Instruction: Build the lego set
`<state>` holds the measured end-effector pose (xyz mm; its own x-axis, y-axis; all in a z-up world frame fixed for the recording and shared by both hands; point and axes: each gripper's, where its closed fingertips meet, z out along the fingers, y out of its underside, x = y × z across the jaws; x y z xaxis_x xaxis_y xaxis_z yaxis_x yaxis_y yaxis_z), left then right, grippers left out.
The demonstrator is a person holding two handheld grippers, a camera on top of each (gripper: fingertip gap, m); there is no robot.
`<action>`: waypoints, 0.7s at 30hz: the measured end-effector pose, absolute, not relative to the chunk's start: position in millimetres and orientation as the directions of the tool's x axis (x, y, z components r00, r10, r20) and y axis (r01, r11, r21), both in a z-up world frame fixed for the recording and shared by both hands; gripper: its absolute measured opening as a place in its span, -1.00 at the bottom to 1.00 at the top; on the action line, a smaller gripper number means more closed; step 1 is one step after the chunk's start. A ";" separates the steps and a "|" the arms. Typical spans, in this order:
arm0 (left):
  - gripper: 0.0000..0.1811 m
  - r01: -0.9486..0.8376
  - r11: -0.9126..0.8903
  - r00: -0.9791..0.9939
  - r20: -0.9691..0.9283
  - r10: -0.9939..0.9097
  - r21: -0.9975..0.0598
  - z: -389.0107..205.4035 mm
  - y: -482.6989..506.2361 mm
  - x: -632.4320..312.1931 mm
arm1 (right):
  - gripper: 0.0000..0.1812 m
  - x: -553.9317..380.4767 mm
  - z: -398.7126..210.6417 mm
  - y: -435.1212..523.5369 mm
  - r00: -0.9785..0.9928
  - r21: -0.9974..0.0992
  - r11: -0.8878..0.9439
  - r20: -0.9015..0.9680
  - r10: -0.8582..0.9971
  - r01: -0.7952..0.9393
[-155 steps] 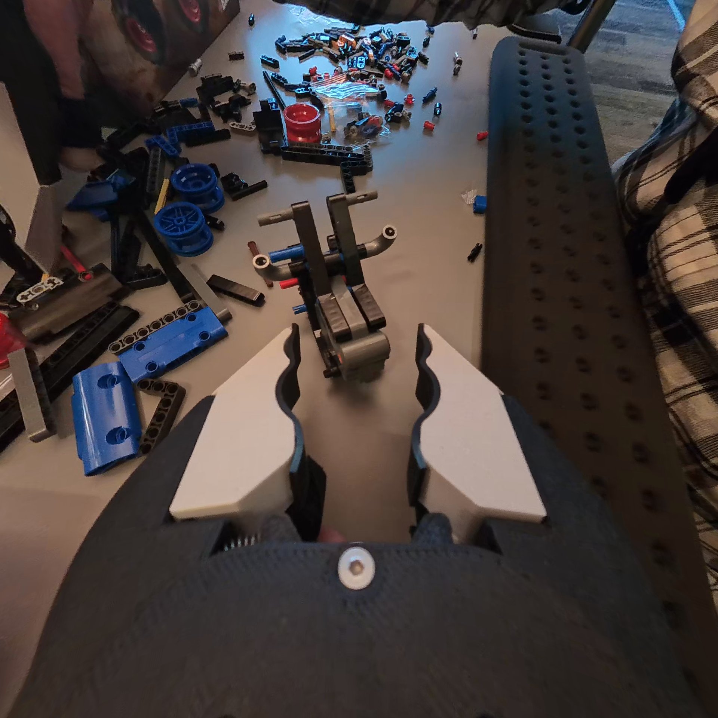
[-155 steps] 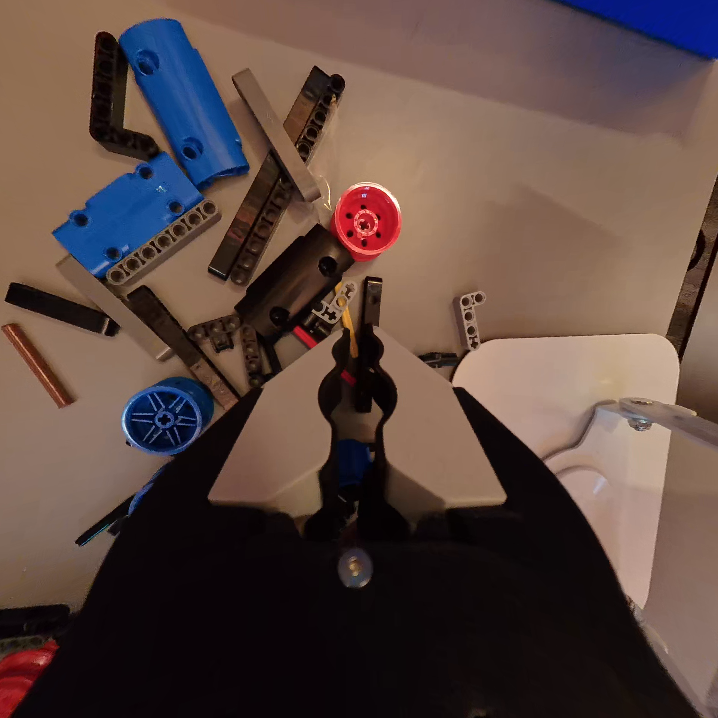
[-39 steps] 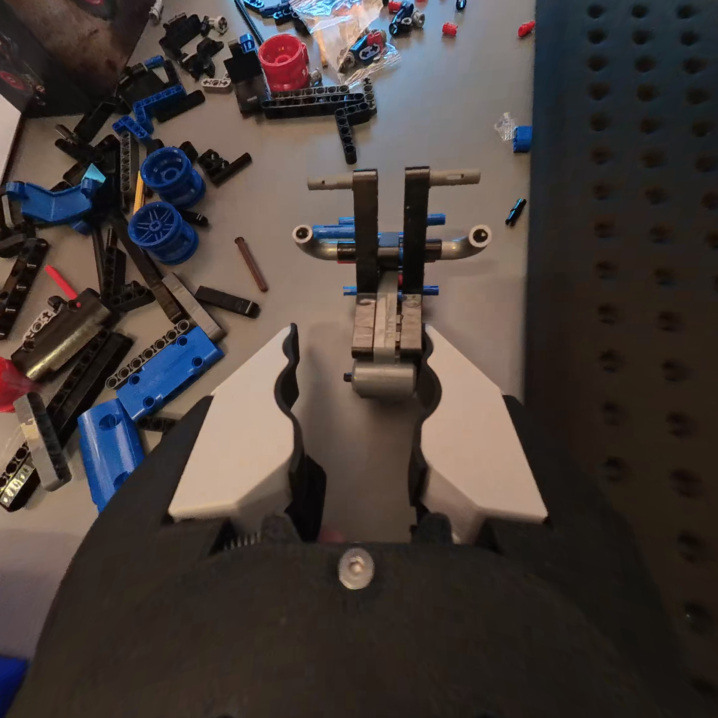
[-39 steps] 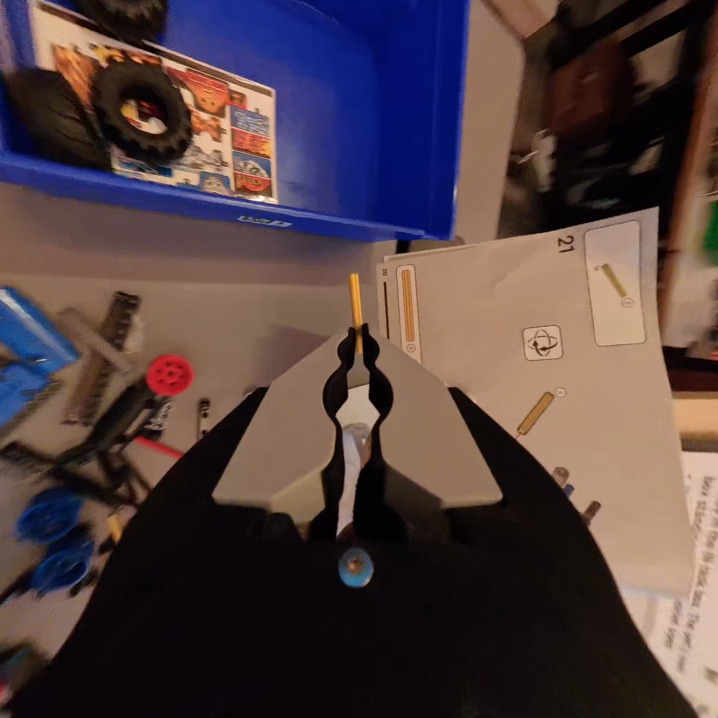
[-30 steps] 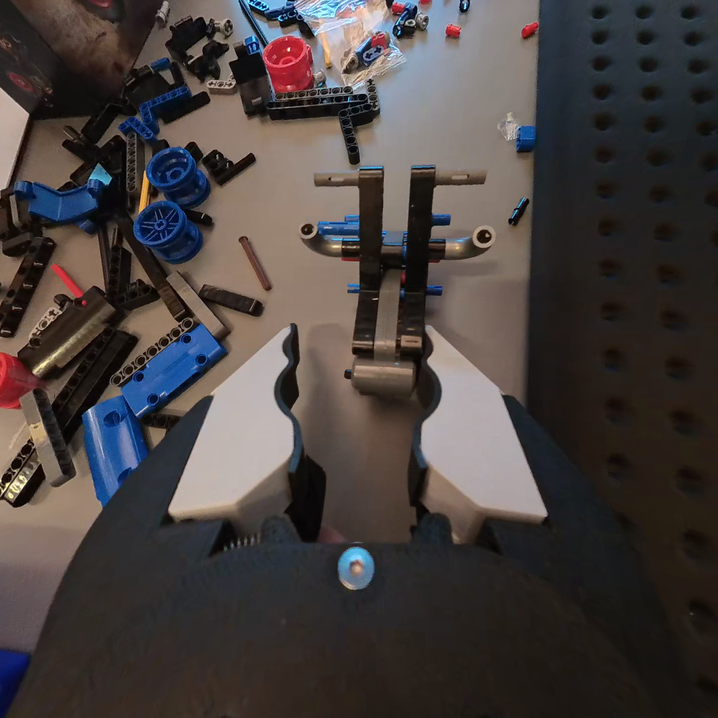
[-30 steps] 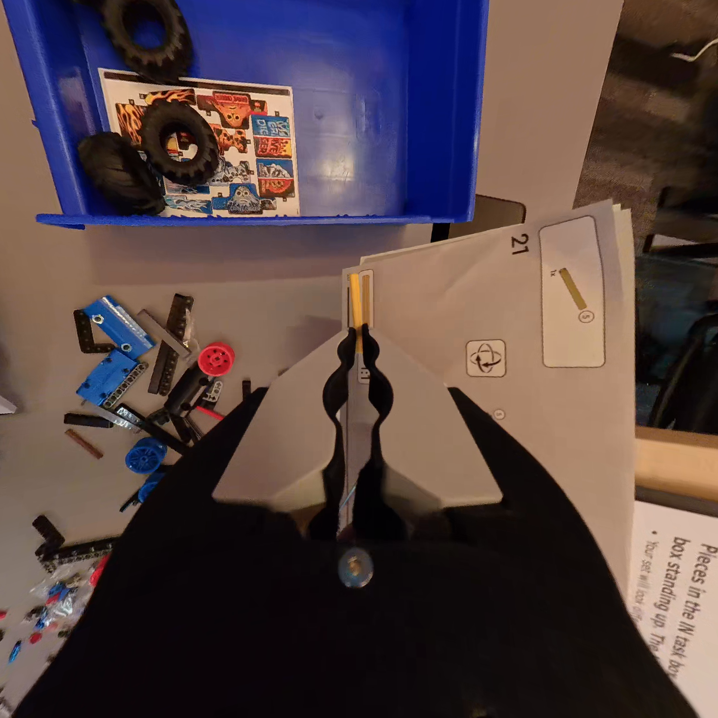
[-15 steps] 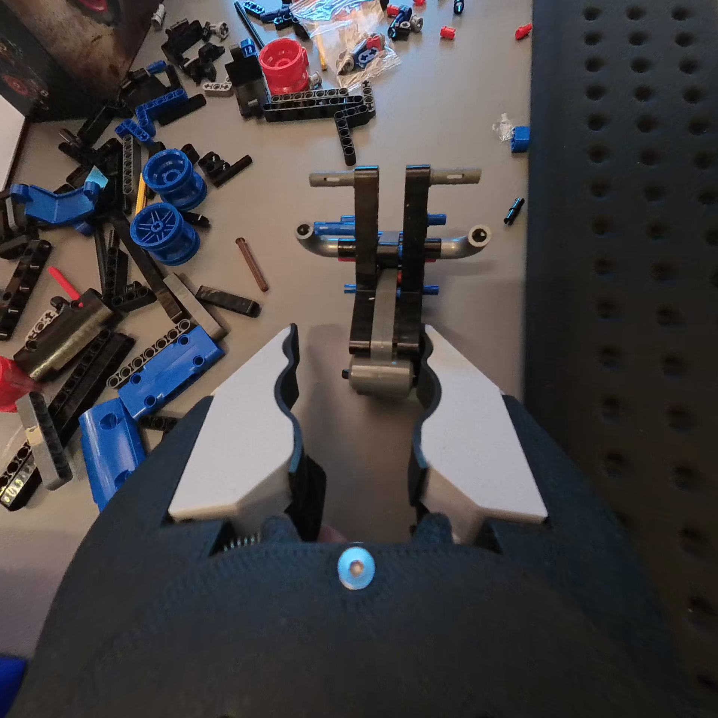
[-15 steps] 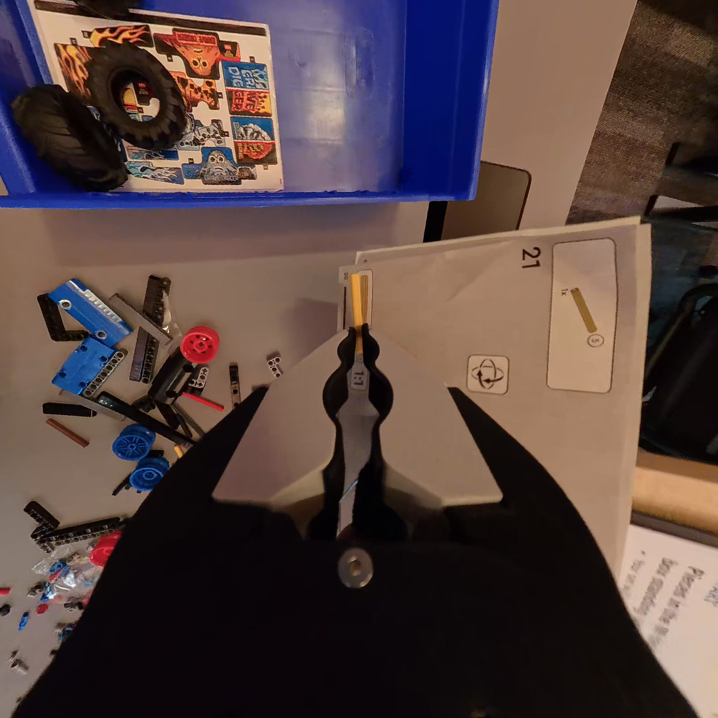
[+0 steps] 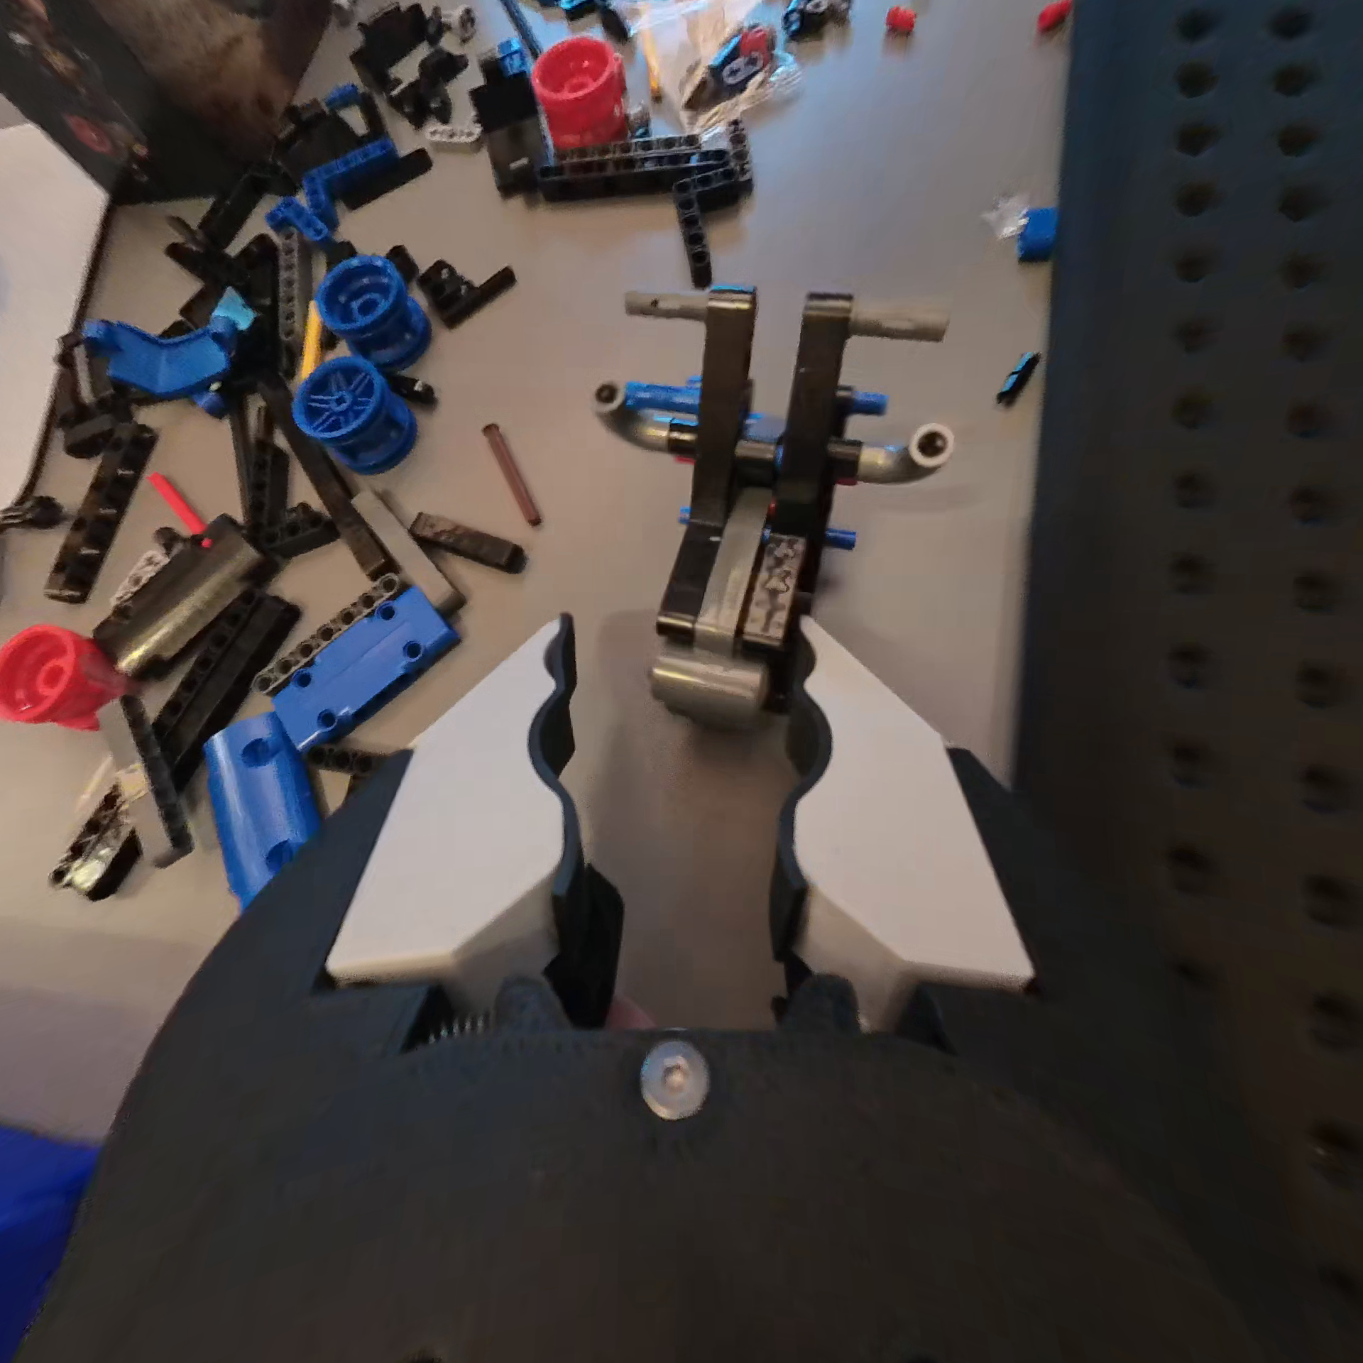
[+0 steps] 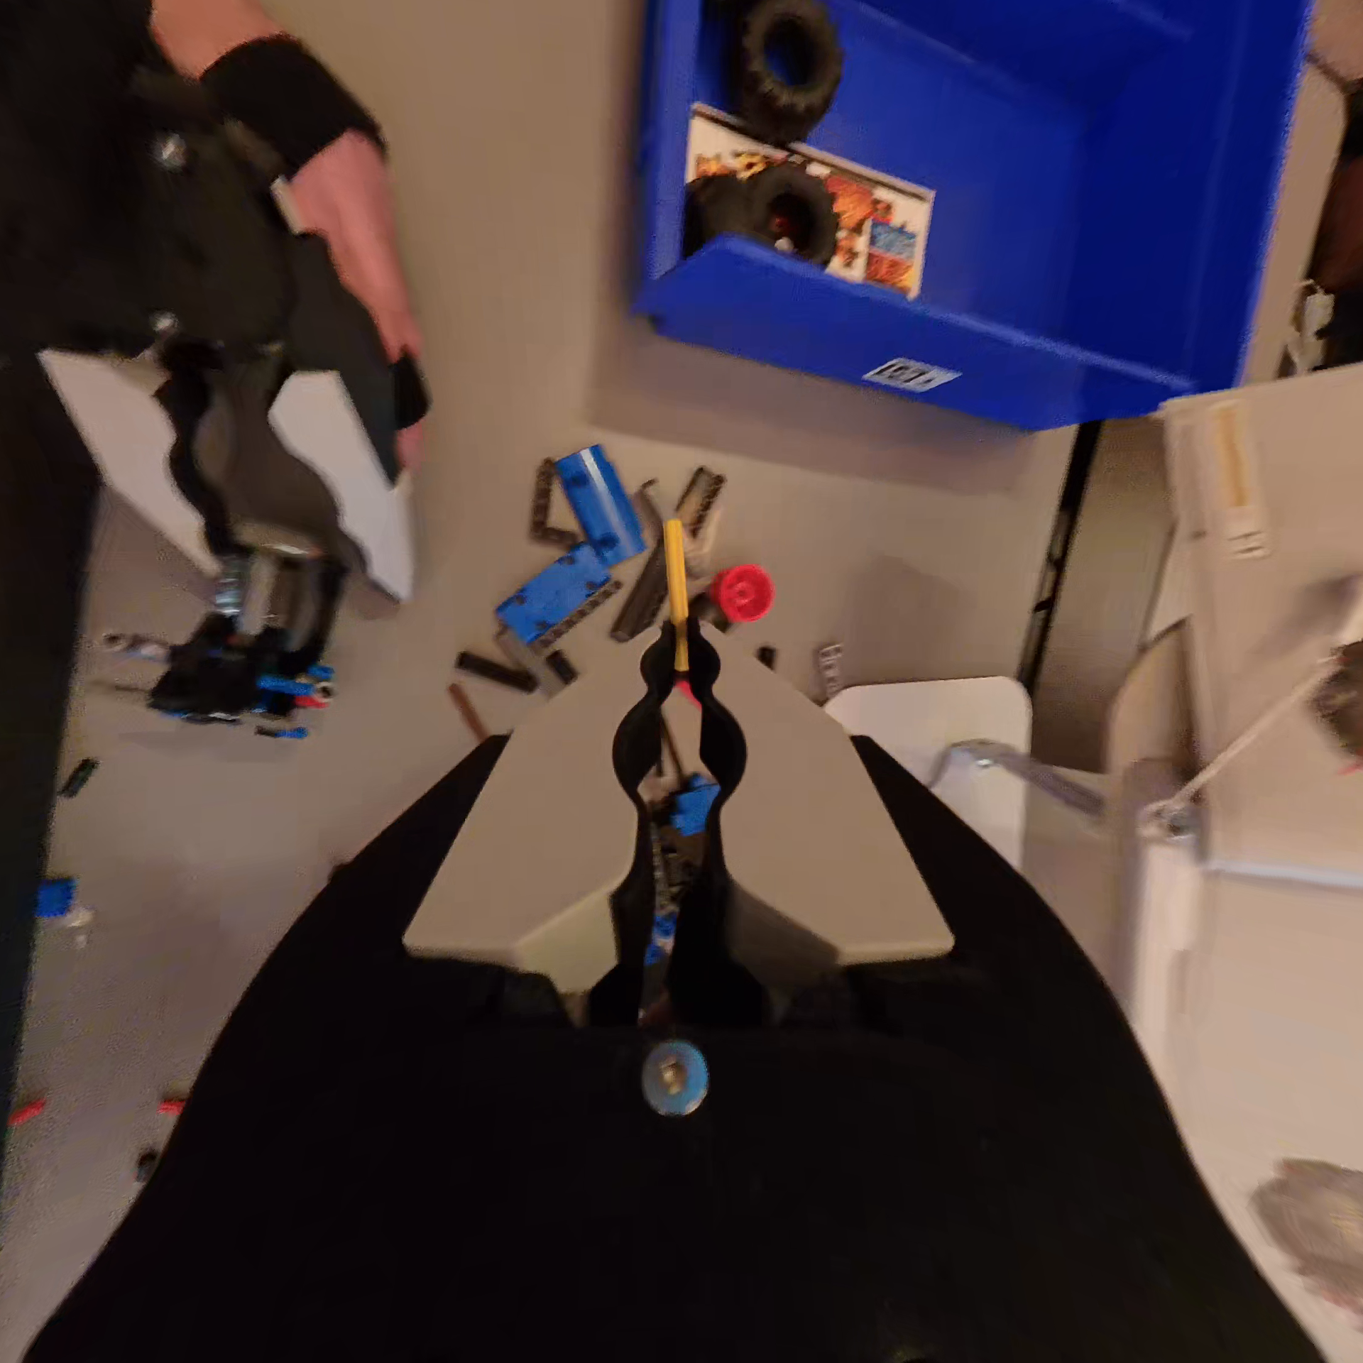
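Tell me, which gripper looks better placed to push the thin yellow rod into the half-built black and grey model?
Probably the right gripper: it is shut on the thin yellow rod. The left gripper is open beside the half-built black and grey model, better placed to steady it.

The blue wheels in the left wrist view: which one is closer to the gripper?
The lower blue wheel, showing its spoked face; the other blue wheel sits farther up the table, beyond it from the left gripper.

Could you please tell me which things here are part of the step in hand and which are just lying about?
In use:
- yellow rod, pinched by the right gripper
- half-built model, at the open left gripper

Lying about:
- blue wheels
- red wheel
- blue panels
- brown rod
- blue bin with tyres
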<state>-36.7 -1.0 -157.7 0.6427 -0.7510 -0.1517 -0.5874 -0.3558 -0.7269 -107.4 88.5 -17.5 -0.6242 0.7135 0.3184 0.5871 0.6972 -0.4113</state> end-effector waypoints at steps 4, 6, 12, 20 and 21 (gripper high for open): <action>-0.33 -0.604 -0.369 0.689 -0.230 -0.687 -0.706 -152.8 6.2 -53.5 | -0.98 -69.3 -50.6 79.6 -0.592 -0.455 0.645 0.275 0.757 0.614; -0.34 -0.610 -0.386 0.721 -0.284 -0.632 -0.692 -150.0 13.4 -66.0 | -0.98 -55.3 -63.0 78.4 -0.571 -0.476 0.618 0.259 0.779 0.626; -0.37 -0.582 -0.413 0.771 -0.315 -0.553 -0.700 -144.6 18.8 -80.6 | -0.98 -32.9 -75.7 86.9 -0.471 -0.562 0.523 0.250 0.846 0.641; -0.07 -0.439 -0.371 0.745 -0.101 -0.659 -0.818 -124.6 -12.3 -53.1 | -0.98 -16.1 -88.4 89.1 -0.380 -0.652 0.418 0.209 0.901 0.633; -0.05 -0.453 -0.378 0.741 -0.105 -0.664 -0.807 -125.7 -12.2 -49.9 | -0.98 -14.4 -91.3 89.5 -0.369 -0.656 0.407 0.204 0.907 0.636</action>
